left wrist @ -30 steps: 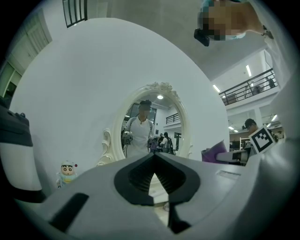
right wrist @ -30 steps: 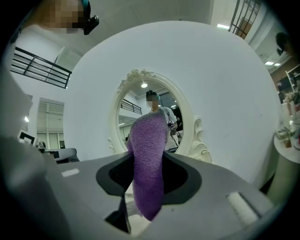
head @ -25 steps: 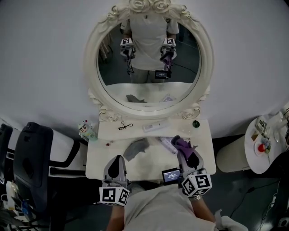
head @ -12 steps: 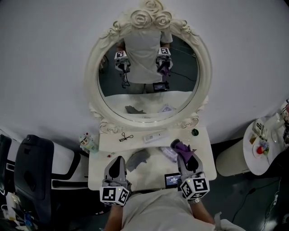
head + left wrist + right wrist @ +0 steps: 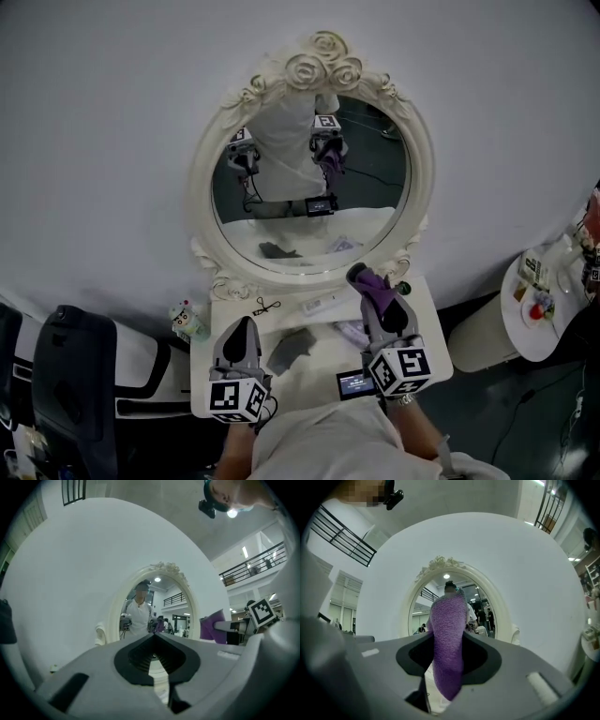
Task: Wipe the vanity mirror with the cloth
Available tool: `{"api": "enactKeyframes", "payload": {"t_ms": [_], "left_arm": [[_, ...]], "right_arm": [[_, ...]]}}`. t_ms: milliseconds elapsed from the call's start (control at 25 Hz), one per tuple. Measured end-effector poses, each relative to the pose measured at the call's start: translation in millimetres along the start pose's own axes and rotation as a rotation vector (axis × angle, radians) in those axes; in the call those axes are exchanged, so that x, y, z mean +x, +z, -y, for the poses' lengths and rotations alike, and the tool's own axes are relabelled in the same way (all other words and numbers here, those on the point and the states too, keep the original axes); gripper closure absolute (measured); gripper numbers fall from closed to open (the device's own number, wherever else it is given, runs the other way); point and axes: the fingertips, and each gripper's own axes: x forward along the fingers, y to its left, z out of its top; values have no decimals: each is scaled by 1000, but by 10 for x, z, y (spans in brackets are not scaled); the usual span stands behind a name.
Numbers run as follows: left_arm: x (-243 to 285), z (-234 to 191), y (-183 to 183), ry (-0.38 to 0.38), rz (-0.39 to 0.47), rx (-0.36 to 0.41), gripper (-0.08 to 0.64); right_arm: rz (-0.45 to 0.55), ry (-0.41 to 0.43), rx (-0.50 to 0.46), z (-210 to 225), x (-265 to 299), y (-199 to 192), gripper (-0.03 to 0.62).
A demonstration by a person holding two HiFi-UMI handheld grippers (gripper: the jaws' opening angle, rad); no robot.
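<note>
Cloth: purple, fleecy, clamped between the jaws of the right gripper and standing up past their tips

Mirror: oval, white rose frame, upright at 12 o'clock of that gripper; the cloth is near its lower rim at about 5 o'clock (contact cannot be told)

Change: the right gripper has advanced from mid-table toward the rim since a second ago

Left gripper: jaws closed together on nothing, over the table

Around: grey rag between the grippers, white tube below the glass
</note>
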Motion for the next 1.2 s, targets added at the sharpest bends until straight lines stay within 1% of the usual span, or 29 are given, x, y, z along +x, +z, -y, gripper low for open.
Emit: {"api": "enactKeyframes", "payload": {"t_ms": [80, 160, 200, 320, 400, 560, 640, 800, 1040, 1200], "left_arm": [[18, -105, 137, 36, -8, -34, 557], [11, -169, 319, 43, 21, -61, 557], [5, -193, 395, 47, 28, -61, 557], [-3, -233, 607, 62, 40, -43, 557], [-4, -233, 777, 62, 67, -25, 557], [-56, -239, 1093, 70, 124, 10, 557], [-100, -242, 1243, 78, 154, 32, 557], [-225, -246, 1412, 110, 169, 78, 557], [-464, -348, 1511, 173, 169, 101, 557], [-582, -430, 1530, 217, 166, 114, 557]], "right_arm": [[24, 11, -13, -40, 157, 204, 439], [54, 33, -32, -113, 335, 446, 439], [67, 46, -39, -155, 421, 568, 439], [101, 73, -47, -278, 660, 911, 439], [124, 84, -61, -370, 812, 1132, 439], [171, 139, -82, -635, 1111, 1512, 439], [194, 150, -101, -755, 1286, 1674, 439], [214, 184, -103, -1007, 1594, 1918, 439], [210, 224, -99, -1286, 1906, 2115, 439], [232, 204, -84, -1314, 2074, 2214, 439]]}}
